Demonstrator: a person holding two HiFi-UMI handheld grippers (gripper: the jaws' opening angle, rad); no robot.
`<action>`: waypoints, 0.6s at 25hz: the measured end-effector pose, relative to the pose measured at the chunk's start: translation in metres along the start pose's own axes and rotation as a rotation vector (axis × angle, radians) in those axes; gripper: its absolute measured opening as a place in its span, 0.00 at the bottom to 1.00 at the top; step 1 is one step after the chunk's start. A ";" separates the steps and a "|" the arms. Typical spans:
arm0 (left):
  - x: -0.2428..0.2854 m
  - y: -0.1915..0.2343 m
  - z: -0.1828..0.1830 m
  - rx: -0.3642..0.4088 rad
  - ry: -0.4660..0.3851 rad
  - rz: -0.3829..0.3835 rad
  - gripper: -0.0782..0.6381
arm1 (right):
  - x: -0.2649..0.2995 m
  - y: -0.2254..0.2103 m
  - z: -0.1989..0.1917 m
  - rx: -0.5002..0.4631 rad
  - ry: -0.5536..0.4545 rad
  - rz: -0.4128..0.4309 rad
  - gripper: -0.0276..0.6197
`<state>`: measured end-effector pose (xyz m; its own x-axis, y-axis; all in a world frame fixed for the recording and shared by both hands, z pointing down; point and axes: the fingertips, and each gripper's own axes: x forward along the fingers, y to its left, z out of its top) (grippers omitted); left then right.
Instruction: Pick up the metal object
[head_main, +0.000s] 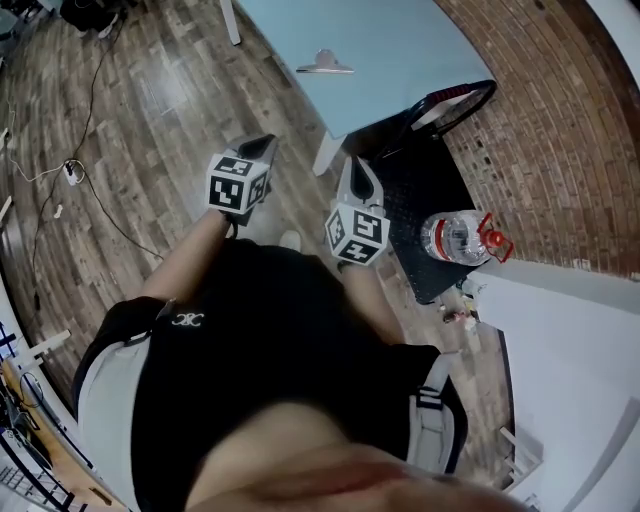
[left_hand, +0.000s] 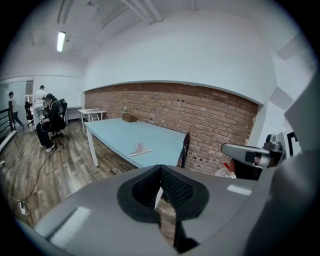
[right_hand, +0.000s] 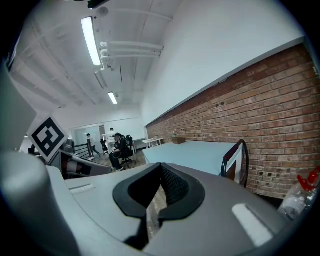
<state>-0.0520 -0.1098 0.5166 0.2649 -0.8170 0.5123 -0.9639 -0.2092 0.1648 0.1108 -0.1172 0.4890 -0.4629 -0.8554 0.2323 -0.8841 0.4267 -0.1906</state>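
Note:
The metal object (head_main: 325, 65), a flat silvery piece with a wide blade, lies on the light blue table (head_main: 390, 40) ahead of me; it also shows in the left gripper view (left_hand: 140, 149). Both grippers hang in the air over the wooden floor, short of the table's near corner. My left gripper (head_main: 262, 146) is shut with nothing in it, its pads meeting (left_hand: 161, 171). My right gripper (head_main: 358, 172) also stands shut and empty (right_hand: 161, 168), beside the left one.
A black chair (head_main: 440, 110) stands at the table's near end against the brick wall (head_main: 560, 120). A large water bottle (head_main: 460, 238) with a red cap sits on the floor to the right. Cables (head_main: 70, 170) trail across the floor at left. People (left_hand: 50, 122) sit far off.

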 end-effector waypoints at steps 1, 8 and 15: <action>0.004 0.000 0.003 -0.002 0.000 -0.003 0.11 | 0.002 -0.003 -0.001 0.005 0.004 -0.001 0.06; 0.046 0.016 0.016 -0.030 0.022 0.018 0.11 | 0.035 -0.025 -0.001 0.061 0.034 -0.010 0.06; 0.097 0.041 0.044 -0.028 0.013 0.005 0.12 | 0.079 -0.040 0.015 0.031 0.019 -0.042 0.06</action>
<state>-0.0669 -0.2214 0.5356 0.2604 -0.8107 0.5243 -0.9641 -0.1895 0.1857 0.1103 -0.2067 0.5007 -0.4264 -0.8667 0.2587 -0.9007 0.3805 -0.2096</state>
